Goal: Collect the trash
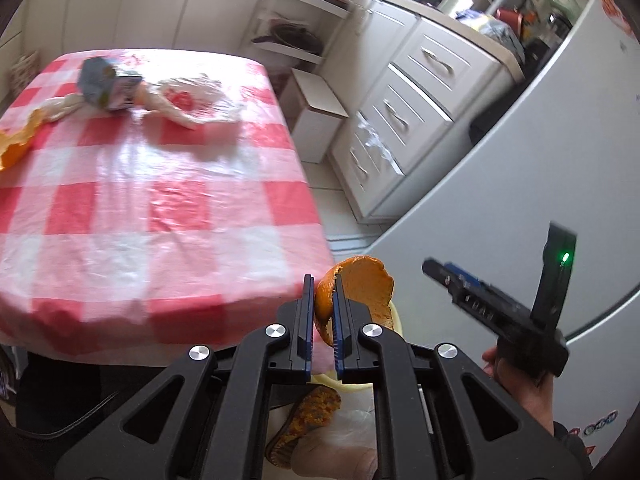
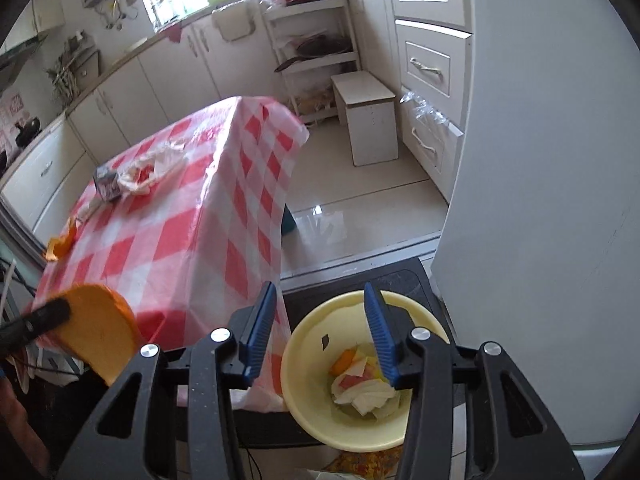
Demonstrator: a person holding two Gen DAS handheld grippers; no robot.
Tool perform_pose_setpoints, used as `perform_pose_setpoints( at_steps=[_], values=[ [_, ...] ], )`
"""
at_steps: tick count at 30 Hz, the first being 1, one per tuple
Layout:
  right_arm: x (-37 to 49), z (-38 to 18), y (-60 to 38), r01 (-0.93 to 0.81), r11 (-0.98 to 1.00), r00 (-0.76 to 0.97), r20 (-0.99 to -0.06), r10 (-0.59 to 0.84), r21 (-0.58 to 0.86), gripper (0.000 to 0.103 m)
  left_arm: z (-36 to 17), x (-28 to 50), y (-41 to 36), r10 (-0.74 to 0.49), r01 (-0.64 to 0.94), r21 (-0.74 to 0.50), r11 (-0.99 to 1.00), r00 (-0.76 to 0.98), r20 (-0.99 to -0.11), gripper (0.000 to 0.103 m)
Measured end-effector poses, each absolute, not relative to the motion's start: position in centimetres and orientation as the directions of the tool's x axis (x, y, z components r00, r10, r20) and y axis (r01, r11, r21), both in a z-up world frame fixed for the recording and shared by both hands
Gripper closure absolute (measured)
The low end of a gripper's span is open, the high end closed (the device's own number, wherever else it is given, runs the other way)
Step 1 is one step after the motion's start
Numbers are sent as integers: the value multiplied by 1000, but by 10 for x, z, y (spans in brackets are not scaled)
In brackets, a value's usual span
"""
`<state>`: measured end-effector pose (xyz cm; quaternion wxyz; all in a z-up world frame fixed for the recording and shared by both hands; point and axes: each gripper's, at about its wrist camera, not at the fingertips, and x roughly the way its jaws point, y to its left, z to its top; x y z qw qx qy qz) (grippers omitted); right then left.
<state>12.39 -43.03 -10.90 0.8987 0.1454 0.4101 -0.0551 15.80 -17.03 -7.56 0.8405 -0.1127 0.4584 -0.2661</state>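
Past the worktop [image 1: 152, 184] edge, at 6 o'clock, the left tongs [image 1: 322, 312] clamp an orange peel [image 1: 360, 284]. The right tongs [image 2: 320, 336] stand wide, unloaded, above the yellow bin [image 2: 304, 344] holding scraps.

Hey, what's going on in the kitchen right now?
Someone is clearing trash off the checkered table with a pair of tongs in each hand. The left tongs are shut on a piece of orange peel, held off the table's edge near the yellow bin, which already holds scraps. The right tongs are open above that bin. Another peel, a small carton and a plastic bag remain on the table.
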Motion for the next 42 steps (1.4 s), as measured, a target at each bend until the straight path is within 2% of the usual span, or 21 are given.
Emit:
perform_pose_setpoints(
  at_steps=[2,7,10,15,20,24,30,34,37,39,42],
  values=[
    [120,-104,-436,228,939,679,-733,35,257,56,-80,157,-185,-553,363,-425,829,421,-719,96],
    [103,-79,-455,259,905,752,-659,31,338,40,-96,158,-233,-535,414,-379,827,375,-757,96],
    [97,-72,-462,283,891,771,-636,9,355,36,-111,160,-268,-513,458,-341,821,328,-794,95],
    [86,-61,-477,321,868,795,-605,-29,380,29,-125,166,-298,-510,486,-342,804,267,-818,87],
    [85,-69,-482,335,851,781,-624,-11,404,29,-114,168,-285,-530,478,-359,801,289,-797,75],
    [87,-74,-479,330,854,762,-647,11,403,29,-107,175,-260,-536,438,-383,814,309,-786,73],
    [98,-88,-446,243,923,680,-731,56,297,28,-89,173,-198,-521,376,-386,843,387,-761,65],
    [107,-107,-404,70,973,583,-801,139,220,28,-84,166,-146,-480,317,-369,874,441,-759,61],
    [103,-133,-337,-236,967,454,-869,198,96,26,-87,161,-94,-423,233,-353,906,482,-767,58],
    [85,-169,-277,-486,872,359,-922,145,-53,23,-90,161,-58,-395,176,-357,918,498,-772,57],
    [58,-240,-215,-715,664,283,-959,-8,-216,23,-96,165,-16,-351,109,-349,931,536,-768,57]
  ],
)
